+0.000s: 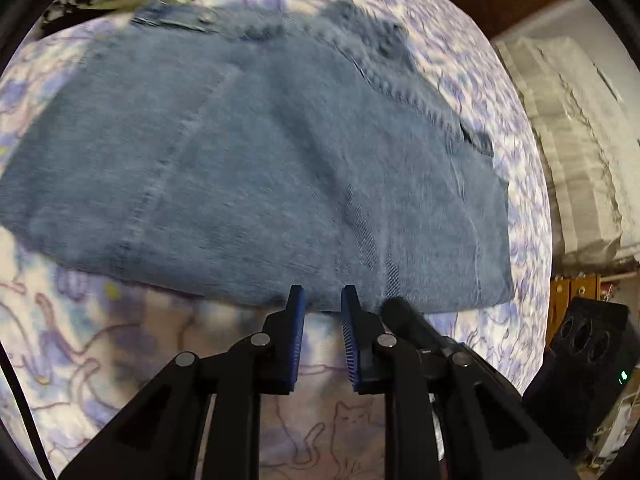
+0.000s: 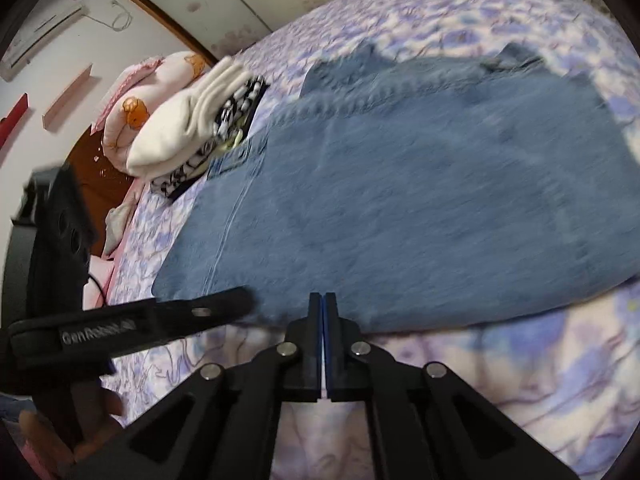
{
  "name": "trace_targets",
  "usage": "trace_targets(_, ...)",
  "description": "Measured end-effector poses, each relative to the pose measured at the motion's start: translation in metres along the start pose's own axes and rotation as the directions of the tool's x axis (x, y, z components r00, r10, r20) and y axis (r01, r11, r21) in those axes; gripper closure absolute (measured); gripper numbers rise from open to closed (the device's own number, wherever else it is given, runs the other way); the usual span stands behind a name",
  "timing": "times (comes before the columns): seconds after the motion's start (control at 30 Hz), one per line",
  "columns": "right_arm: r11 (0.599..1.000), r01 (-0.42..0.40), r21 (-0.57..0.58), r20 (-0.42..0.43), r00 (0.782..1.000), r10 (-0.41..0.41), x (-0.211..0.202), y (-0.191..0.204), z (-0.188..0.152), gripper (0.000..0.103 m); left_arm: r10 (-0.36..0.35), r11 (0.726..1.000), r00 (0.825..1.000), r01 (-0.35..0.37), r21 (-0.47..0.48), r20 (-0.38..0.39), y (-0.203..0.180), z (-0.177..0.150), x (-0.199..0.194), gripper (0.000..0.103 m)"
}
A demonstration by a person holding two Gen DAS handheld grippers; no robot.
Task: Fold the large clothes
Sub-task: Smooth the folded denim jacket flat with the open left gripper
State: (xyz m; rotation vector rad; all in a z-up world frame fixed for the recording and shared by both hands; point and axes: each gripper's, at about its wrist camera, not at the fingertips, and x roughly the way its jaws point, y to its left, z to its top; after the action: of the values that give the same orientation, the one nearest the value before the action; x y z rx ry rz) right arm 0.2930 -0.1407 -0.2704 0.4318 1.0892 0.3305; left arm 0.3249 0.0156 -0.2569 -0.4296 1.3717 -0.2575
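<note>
Folded denim garment (image 1: 256,168) lies flat on the floral bedsheet (image 1: 80,360). Looks thick, heavy and limp, not slippery; best taken at the near folded edge or a corner. Left gripper (image 1: 322,300) sits at that near edge, jaws slightly apart, holding nothing. Right gripper (image 2: 323,304) beside it, clenched empty. Stacked clothes (image 2: 200,112) lie beyond the denim.

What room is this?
Most likely a bedroom: the jeans lie on a bed with a flowery sheet, a pink quilt is bundled at its end, and an air conditioner hangs on the wall.
</note>
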Motion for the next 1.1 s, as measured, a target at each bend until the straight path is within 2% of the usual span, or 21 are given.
trace_targets(0.13,1.000,0.027,-0.016,0.004,1.000,-0.027,0.016,0.004,0.000,0.103,-0.034,0.999,0.999,0.034,-0.013,-0.016,0.000,0.001,0.020,0.086)
trace_targets(0.2,0.998,0.058,-0.008,-0.018,0.998,-0.058,0.025,-0.002,0.001,0.103,-0.006,1.000,1.000,0.006,-0.021,-0.028,0.001,0.004,0.031,0.088)
trace_targets(0.3,0.999,0.027,0.028,-0.029,0.999,-0.027,0.031,-0.020,0.001,0.103,0.011,0.999,0.999,-0.013,-0.049,-0.040,0.005,0.005,0.041,0.091)
trace_targets(0.37,0.999,0.050,-0.011,-0.037,0.998,-0.051,0.033,-0.023,0.001,0.103,0.020,0.996,0.999,-0.022,-0.087,-0.032,0.009,0.005,0.044,0.097)
trace_targets(0.4,0.994,0.093,-0.052,-0.040,0.995,-0.096,0.034,-0.024,0.002,0.103,0.034,0.994,0.999,-0.037,-0.098,-0.026,0.011,0.004,0.044,0.099)
trace_targets(0.43,0.994,0.091,-0.058,-0.041,0.995,-0.093,0.034,-0.027,0.002,0.103,0.039,0.992,0.999,-0.041,-0.116,-0.017,0.014,0.003,0.044,0.101)
trace_targets(0.5,0.999,0.037,-0.014,-0.052,0.998,-0.037,0.032,-0.039,0.004,0.103,0.037,0.987,0.999,-0.037,-0.154,0.001,0.017,0.001,0.040,0.101)
trace_targets(0.53,1.000,0.026,-0.006,-0.055,0.998,-0.026,0.031,-0.042,0.005,0.103,0.070,0.984,0.997,-0.066,-0.162,0.018,0.018,0.001,0.037,0.101)
trace_targets(0.63,0.993,0.098,-0.064,-0.024,0.995,-0.099,0.018,-0.047,0.009,0.103,0.177,0.976,0.981,-0.165,-0.139,0.083,0.022,0.001,0.021,0.101)
trace_targets(0.67,0.991,0.115,-0.068,-0.015,0.993,-0.116,0.013,-0.052,0.011,0.103,0.252,0.961,0.963,-0.238,-0.138,0.098,0.026,0.003,0.015,0.101)
trace_targets(0.7,0.985,0.161,-0.064,-0.005,0.987,-0.162,0.007,-0.060,0.014,0.103,0.278,0.955,0.955,-0.263,-0.136,0.102,0.031,0.006,0.012,0.101)
trace_targets(0.73,0.983,0.173,-0.059,-0.004,0.985,-0.173,0.002,-0.068,0.016,0.103,0.287,0.952,0.952,-0.271,-0.141,0.104,0.038,0.008,0.009,0.101)
trace_targets(0.8,0.990,0.141,-0.025,-0.001,0.990,-0.141,-0.009,-0.089,0.021,0.103,0.247,0.958,0.964,-0.227,-0.177,0.101,0.053,0.011,0.004,0.102)
trace_targets(0.87,0.978,0.201,-0.054,0.008,0.980,-0.201,-0.021,-0.100,0.023,0.103,0.242,0.954,0.964,-0.215,-0.209,0.111,0.065,0.012,-0.004,0.102)
trace_targets(0.93,0.966,0.252,-0.063,0.014,0.968,-0.252,-0.032,-0.109,0.025,0.103,0.295,0.941,0.947,-0.264,-0.211,0.130,0.075,0.012,-0.011,0.102)
trace_targets(0.97,0.957,0.286,-0.056,0.019,0.958,-0.285,-0.037,-0.117,0.026,0.103,0.333,0.929,0.932,-0.298,-0.221,0.144,0.080,0.011,-0.016,0.101)
trace_targets(1.0,0.955,0.295,-0.039,0.024,0.955,-0.294,-0.044,-0.126,0.027,0.103,0.401,0.903,0.903,-0.360,-0.236,0.154,0.084,0.011,-0.021,0.101)
trace_targets(1.03,0.943,0.333,-0.027,0.029,0.943,-0.332,-0.047,-0.131,0.027,0.103,0.443,0.884,0.884,-0.402,-0.240,0.151,0.091,0.011,-0.023,0.101)
trace_targets(1.1,0.925,0.379,-0.008,0.033,0.925,-0.379,-0.057,-0.147,0.027,0.103,0.487,0.858,0.864,-0.447,-0.251,0.125,0.107,0.012,-0.024,0.101)
